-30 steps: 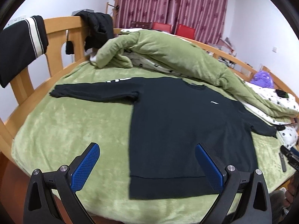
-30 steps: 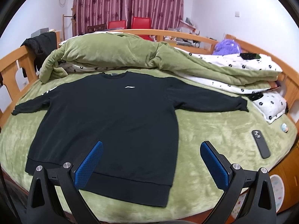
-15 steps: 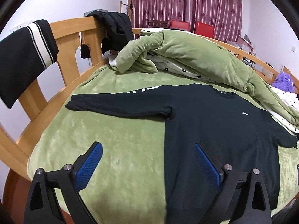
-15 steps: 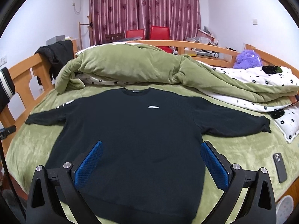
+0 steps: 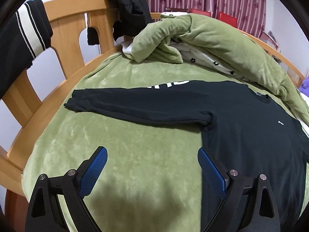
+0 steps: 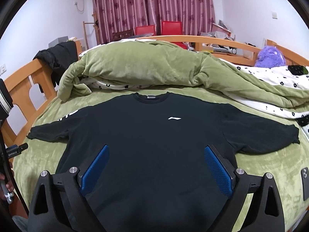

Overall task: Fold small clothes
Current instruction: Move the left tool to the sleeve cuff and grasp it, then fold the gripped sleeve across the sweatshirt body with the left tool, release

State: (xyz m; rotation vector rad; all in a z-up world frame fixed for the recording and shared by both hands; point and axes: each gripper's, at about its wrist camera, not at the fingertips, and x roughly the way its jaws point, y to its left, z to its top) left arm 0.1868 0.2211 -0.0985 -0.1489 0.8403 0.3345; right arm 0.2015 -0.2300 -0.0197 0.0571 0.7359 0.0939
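A black sweatshirt with a small white chest logo lies flat, front up, on the green bed cover, both sleeves spread out. My left gripper hovers open above the cover, just below the left sleeve and beside the body's left edge. Its right finger overlaps the sweatshirt's side. My right gripper hangs over the middle of the sweatshirt's body. Its jaws are closing slightly but stand wide apart, with nothing pressed between the blue pads.
A heaped green duvet lies behind the sweatshirt. The wooden bed frame carries a black striped garment and a black jacket. A phone lies on the cover at right; a purple plush sits far right.
Both grippers have swung leftwards: the left one from over the hem to beside the left sleeve, the right one from the right side to over the body's middle.
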